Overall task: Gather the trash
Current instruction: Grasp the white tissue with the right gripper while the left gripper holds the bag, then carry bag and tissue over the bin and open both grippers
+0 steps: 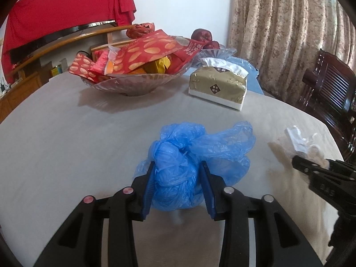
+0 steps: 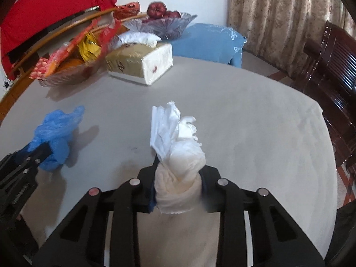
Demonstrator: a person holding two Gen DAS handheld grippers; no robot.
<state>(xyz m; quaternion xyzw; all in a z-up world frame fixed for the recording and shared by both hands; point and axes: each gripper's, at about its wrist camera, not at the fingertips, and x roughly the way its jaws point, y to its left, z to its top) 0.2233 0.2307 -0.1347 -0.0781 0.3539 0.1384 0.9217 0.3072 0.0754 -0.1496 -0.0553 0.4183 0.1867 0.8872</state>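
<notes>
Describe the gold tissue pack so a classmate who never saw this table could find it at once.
Start at the round grey table and look to its far side, beside the glass bowl of red snack packets. The gold tissue pack lies just right of it. Only it is a gold block with white tissue poking out.

Unreadable characters on the tissue pack's [image 1: 219, 84] dark diamond label and red snack bag [image 1: 155, 51].
</notes>
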